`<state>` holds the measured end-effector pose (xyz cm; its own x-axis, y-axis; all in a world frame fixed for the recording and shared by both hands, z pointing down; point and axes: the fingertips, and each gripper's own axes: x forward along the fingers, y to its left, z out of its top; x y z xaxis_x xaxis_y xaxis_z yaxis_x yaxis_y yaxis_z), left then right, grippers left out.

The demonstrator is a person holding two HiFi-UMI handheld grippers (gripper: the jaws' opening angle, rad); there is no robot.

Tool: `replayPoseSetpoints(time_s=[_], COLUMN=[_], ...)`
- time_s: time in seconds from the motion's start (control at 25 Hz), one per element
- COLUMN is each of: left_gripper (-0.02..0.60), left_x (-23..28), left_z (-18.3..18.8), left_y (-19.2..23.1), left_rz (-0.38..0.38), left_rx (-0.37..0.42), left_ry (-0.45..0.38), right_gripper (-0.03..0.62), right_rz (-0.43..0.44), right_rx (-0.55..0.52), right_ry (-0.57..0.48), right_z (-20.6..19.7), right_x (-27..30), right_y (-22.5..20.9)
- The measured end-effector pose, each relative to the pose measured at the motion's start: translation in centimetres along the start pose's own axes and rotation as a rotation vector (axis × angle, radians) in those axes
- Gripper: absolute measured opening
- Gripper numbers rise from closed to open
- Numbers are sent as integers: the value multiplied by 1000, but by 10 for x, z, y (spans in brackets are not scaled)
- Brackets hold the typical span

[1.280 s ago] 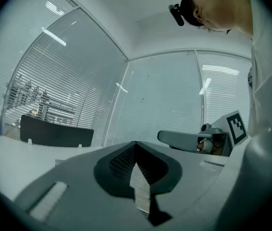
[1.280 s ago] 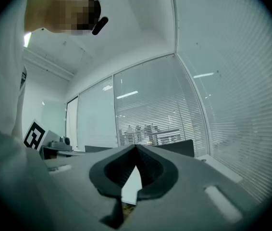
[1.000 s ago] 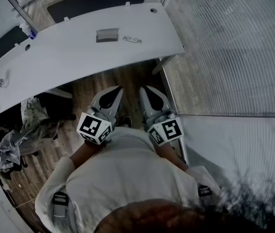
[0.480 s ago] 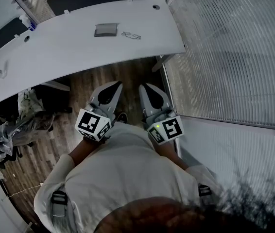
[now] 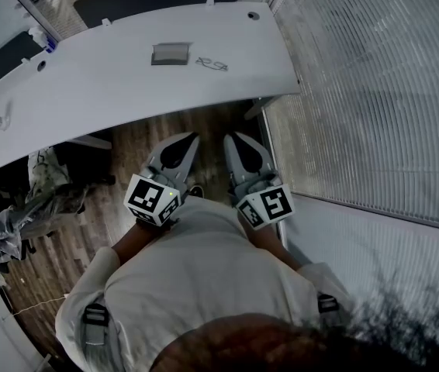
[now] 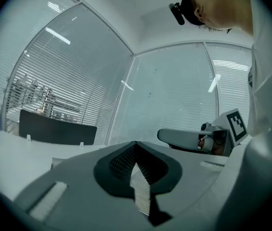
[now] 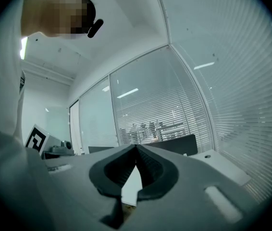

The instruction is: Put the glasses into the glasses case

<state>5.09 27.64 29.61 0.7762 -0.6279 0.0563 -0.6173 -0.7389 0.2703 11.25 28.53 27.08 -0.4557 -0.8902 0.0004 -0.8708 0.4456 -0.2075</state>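
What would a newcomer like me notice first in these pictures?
Your eye goes first to the left gripper and the right gripper, held side by side above the wooden floor. Each carries a black-and-white marker cube, and both have their jaws shut on nothing. Ahead of them, out of reach, a long white desk bears a grey glasses case, with the glasses just to its right.

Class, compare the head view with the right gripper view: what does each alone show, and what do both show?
Head view only: the glasses case and the glasses side by side on the white table, and the wooden floor. Right gripper view only: ceiling strip lights and the ribbed pads of the right gripper, shut on nothing. Both: that table, the slatted blinds and the left gripper's marker cube.
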Motion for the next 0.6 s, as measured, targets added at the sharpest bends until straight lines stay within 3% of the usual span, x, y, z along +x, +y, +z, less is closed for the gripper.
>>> replayPoseSetpoints(time_s=[0.6], left_gripper=[2], left_x=[52], left_z=[53], left_y=[143], left_rz=[23], left_rx=[-20], left_ry=[-28], right_gripper=[3], right_rz=[35], right_rx=[-67], right_ry=[32], right_z=[16], right_x=[157], right_y=[-16])
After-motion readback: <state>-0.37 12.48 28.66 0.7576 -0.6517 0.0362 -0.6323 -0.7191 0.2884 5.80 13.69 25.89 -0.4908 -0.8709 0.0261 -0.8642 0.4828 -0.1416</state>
